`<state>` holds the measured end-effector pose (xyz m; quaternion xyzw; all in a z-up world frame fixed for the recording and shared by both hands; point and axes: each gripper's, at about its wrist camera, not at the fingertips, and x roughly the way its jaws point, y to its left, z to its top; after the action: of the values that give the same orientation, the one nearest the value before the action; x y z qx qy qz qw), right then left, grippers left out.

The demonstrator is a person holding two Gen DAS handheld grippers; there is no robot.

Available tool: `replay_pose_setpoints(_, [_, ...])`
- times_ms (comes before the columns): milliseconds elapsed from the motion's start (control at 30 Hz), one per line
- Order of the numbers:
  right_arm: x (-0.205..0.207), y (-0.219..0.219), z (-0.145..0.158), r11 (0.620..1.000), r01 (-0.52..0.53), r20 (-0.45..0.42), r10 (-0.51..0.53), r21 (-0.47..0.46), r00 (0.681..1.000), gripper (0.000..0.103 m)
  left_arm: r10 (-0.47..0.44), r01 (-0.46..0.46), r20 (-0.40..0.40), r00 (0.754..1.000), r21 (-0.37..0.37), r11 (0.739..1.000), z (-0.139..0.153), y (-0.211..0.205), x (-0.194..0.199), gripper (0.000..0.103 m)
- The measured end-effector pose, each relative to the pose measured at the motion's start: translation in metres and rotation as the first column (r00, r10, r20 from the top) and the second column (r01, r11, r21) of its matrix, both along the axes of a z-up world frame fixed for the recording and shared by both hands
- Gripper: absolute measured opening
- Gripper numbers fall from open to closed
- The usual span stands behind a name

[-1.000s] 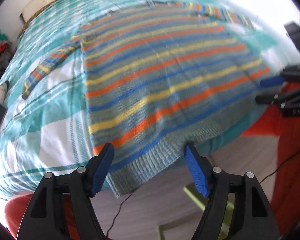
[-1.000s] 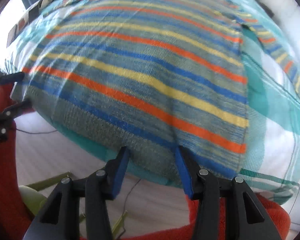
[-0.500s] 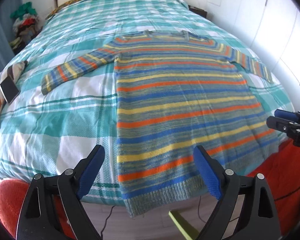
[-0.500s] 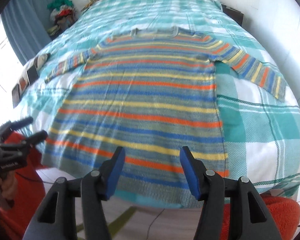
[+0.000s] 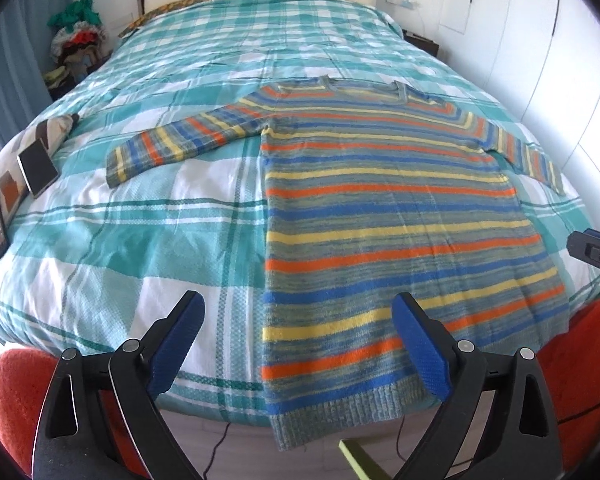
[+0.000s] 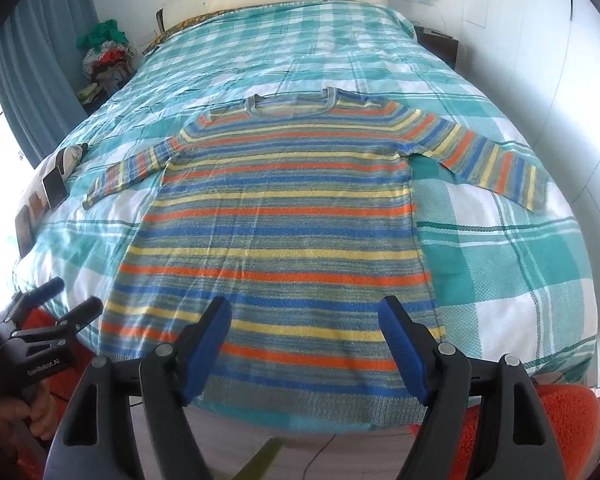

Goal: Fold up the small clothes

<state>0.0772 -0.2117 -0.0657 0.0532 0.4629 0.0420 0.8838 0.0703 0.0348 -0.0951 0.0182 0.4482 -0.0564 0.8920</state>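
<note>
A striped sweater [image 5: 384, 216] in orange, blue, yellow and grey lies flat, face up, on the bed, both sleeves spread out and its ribbed hem hanging over the near edge. It also shows in the right wrist view [image 6: 284, 224]. My left gripper [image 5: 298, 336] is open and empty, held back above the hem's left part. My right gripper [image 6: 304, 332] is open and empty above the middle of the hem. The left gripper also shows in the right wrist view [image 6: 56, 304], and the right gripper's tip shows in the left wrist view [image 5: 592, 248].
The bed has a teal and white checked cover [image 5: 140, 248]. Phones and cards [image 5: 36, 164] lie at its left edge. A heap of clothes [image 5: 76, 36] sits by the headboard. An orange rug [image 6: 560, 420] and cables lie on the floor below.
Both grippers have pulled back and up from the sweater's hem, so the whole sweater and bed now show. The jaws of both have opened wider.
</note>
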Motion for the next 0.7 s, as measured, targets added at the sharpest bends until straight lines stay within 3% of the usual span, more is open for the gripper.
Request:
replay_pose_setpoints(100, [0.0,-0.003,0.005,0.999,0.008,0.01,-0.008,0.05,1.0,0.076,0.024,-0.024,-0.005,1.0,0.04,0.999,-0.002,0.005,0.023,0.096])
replay_pose_setpoints(300, [0.0,-0.005,0.016,0.995,0.035,0.03,-0.038,0.098,0.999,0.081,0.105,-0.106,-0.033,0.994,-0.028,0.994,-0.007,0.016,0.041,0.096])
replay_pose_setpoints(433, [0.0,-0.01,0.021,0.975,-0.012,0.077,-0.005,0.222,0.997,0.081,0.095,-0.095,-0.027,0.995,0.001,0.996,-0.013,0.01,0.036,0.096])
replay_pose_setpoints(700, [0.0,-0.009,0.014,0.985,0.031,0.108,-0.05,0.172,0.993,0.086,0.127,-0.127,-0.021,0.992,0.023,0.992,-0.013,0.01,0.022,0.096])
